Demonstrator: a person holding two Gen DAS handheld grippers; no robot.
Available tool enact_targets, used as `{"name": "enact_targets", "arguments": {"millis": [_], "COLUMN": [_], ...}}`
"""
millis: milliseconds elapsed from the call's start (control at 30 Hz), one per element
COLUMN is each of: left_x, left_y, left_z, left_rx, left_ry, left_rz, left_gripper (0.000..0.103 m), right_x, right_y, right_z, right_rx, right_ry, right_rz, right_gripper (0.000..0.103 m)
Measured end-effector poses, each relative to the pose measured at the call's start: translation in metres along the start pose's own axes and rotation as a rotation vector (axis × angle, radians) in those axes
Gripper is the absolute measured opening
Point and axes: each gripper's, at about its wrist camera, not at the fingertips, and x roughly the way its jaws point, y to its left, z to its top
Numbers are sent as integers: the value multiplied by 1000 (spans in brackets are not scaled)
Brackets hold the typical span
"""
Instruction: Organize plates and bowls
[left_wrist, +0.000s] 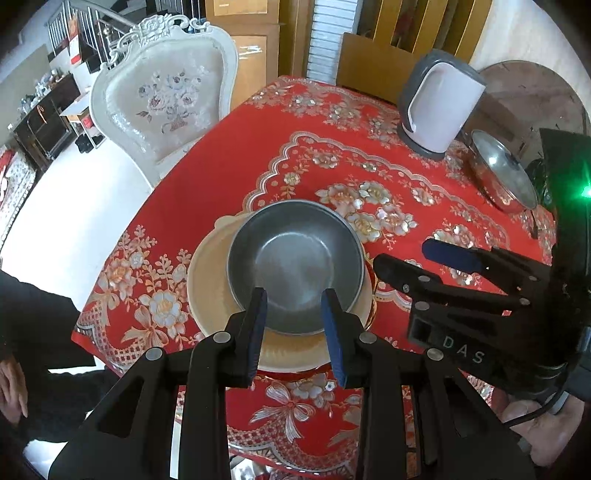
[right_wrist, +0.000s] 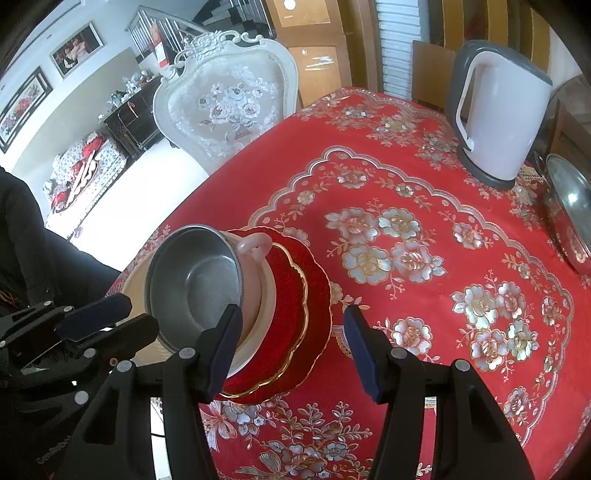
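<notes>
The left tool (left_wrist: 295, 325) hangs over the near rim of a grey metal bowl (left_wrist: 295, 262), its blue pads narrowly apart and gripping nothing, the bowl's rim showing between them. The right tool (right_wrist: 290, 350) stands moderately wide and empty, its pads either side of the near right edge of the stack.

The metal bowl is round and smooth with a dull sheen, its mouth up; in the right wrist view it looks tilted toward the near left. It sits in a cream bowl (right_wrist: 258, 306) with a small loop handle at its far side. A wider cream plate (left_wrist: 207, 295) shows beneath on the left, and a red scalloped plate (right_wrist: 295, 295) with a gold rim lies at the bottom.

The stack stands near the near left edge of the counter (left_wrist: 332, 155), covered by a glossy red cloth with silver and gold flowers. At the far right stand a white kettle (right_wrist: 498, 110) with grey trim and a steel pot under a glass lid (left_wrist: 504, 173). Beyond the far left edge is a carved white chair (left_wrist: 166, 99) with floral upholstery, on a pale floor; wooden doors stand behind.
</notes>
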Motion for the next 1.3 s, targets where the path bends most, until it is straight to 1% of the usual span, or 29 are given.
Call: {"name": "enact_targets", "arguments": {"millis": [167, 300, 333, 400, 533, 767, 900, 1033, 1300], "left_x": [0, -1, -1, 0, 3, -1, -5, -2, 4], "left_y": [4, 1, 1, 0, 3, 6, 2, 1, 6], "left_z": [1, 1, 1, 2, 2, 4, 4, 3, 1], "left_rx": [-22, 0, 7, 10, -16, -25, 2, 12, -8], "left_ry": [3, -5, -4, 11, 39, 18, 0, 10, 34], "left_rz": [-19, 23, 23, 7, -27, 3, 33, 18, 10], "left_gripper": [30, 30, 30, 30, 30, 30, 30, 30, 30], "right_x": [0, 0, 0, 0, 0, 1, 1, 2, 1], "right_y": [-1, -1, -1, -2, -2, -4, -4, -1, 0], "right_z": [0, 0, 0, 0, 0, 1, 1, 1, 0], "right_rx": [2, 1, 0, 0, 1, 8, 6, -2, -3], "right_ry": [0, 2, 2, 1, 0, 2, 0, 6, 0], "right_rz": [1, 4, 4, 4, 3, 0, 2, 5, 13], "right_gripper": [57, 57, 57, 57, 57, 57, 57, 57, 57]}}
